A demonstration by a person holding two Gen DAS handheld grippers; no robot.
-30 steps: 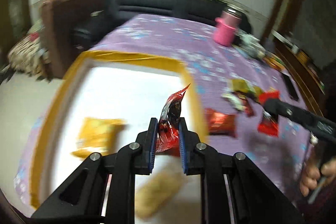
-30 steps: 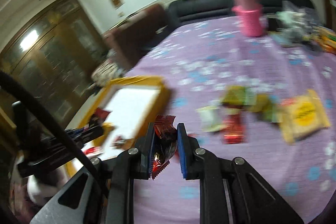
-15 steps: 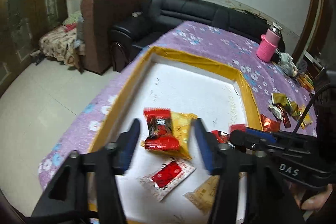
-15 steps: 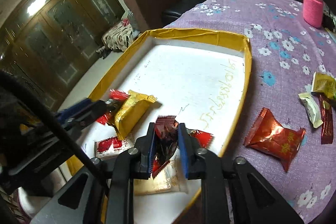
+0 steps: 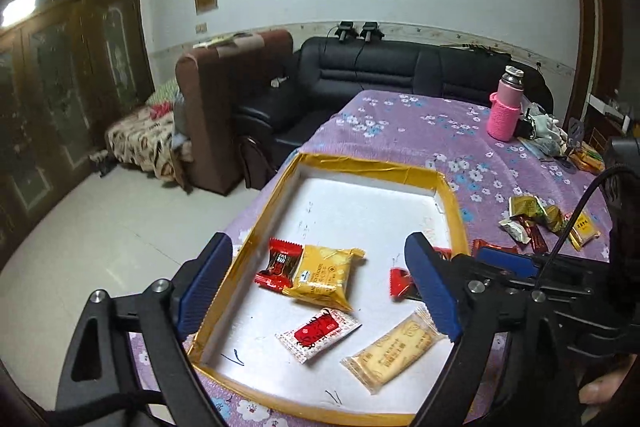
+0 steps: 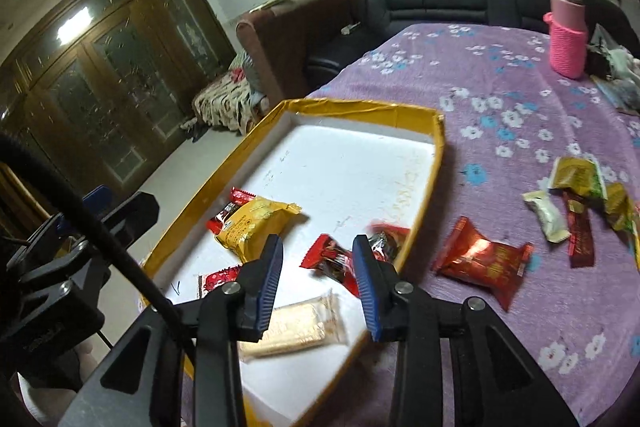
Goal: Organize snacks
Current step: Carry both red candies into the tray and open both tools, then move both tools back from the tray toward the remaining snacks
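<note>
A: Since a second ago the red candy held in the left gripper (image 5: pixel 316 287) has been let go; it now lies against the yellow packet (image 5: pixel 326 277) in the tray (image 5: pixel 362 167). Those jaws are wide, opening further, with nothing gripped.

B: And the right gripper (image 6: pixel 318 267)?

A: Its jaws are opening, narrowly parted; a red candy (image 6: pixel 334 259) is seen between them, lying loose in the tray, unpressed.

B: What is left?

A: Six snacks are seen in the tray. The red pouch (image 6: pixel 484 259) and a small pile (image 6: pixel 580 195) remain on the desk (image 6: pixel 500 99); the job seems roughly half done.
</note>
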